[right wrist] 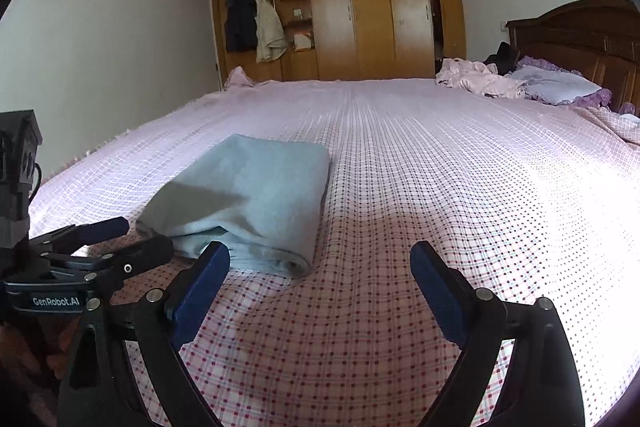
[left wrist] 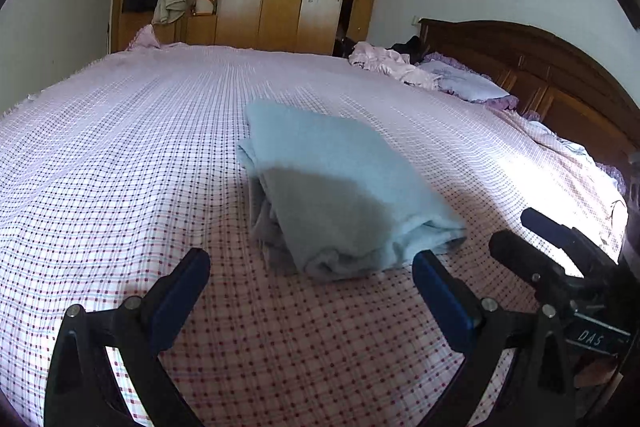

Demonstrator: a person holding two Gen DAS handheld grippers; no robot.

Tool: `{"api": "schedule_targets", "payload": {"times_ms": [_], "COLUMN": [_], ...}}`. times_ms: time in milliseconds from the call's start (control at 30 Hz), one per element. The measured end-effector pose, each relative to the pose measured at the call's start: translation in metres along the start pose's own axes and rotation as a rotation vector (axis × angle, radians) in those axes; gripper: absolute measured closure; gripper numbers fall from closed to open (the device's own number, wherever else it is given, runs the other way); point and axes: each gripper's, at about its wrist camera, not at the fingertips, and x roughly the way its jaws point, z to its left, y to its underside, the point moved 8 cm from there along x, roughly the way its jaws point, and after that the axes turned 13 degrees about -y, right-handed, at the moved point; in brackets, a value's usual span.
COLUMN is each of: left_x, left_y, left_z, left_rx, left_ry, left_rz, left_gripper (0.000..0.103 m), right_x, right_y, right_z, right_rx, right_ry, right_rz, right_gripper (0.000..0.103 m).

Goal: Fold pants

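Folded pants just ahead of both my claws

The pants (left wrist: 340,187) lie on the bed (left wrist: 120,147), long axis running away; left gripper (left wrist: 311,285) nearer, right gripper (right wrist: 320,277) off their right edge, both spread empty

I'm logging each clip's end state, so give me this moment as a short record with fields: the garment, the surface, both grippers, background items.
garment: light blue pants, folded into a compact bundle, lying flat
surface: bed with pink checked sheet
left gripper: open, empty, just short of the bundle
right gripper: open, empty, the bundle ahead to its left
contact: neither gripper touches the pants
background: wooden wardrobe, pillow and loose pink clothes near the headboard
task state: fold looks complete
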Motion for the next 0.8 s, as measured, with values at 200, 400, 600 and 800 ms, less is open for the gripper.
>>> {"api": "schedule_targets", "payload": {"times_ms": [200,400,600,800], "left_x": [0.001,-0.002,-0.003,-0.004], "left_y": [0.0,0.004,0.005,0.005], "left_z": [-0.008,-0.011,-0.011,-0.012], "left_rx": [0.042,0.044,0.046,0.046], "left_ry": [-0.014,-0.014,-0.016,-0.017], "left_rz": [-0.007,-0.008,-0.009,-0.009], "left_gripper": [0.0,0.0,0.0,0.0], "right_x": [0.003,0.004,0.004,0.005], "right_y": [0.001,0.003,0.002,0.002], "right_z": [-0.005,-0.002,-0.002,-0.002], "right_rx": [0.037,0.028,0.032,0.032], "right_ry": [-0.017,-0.016,-0.02,-0.02], "right_rz": [0.017,0.025,0.024,0.025], "right_gripper": [0.015,0.014,0.014,0.014]}}
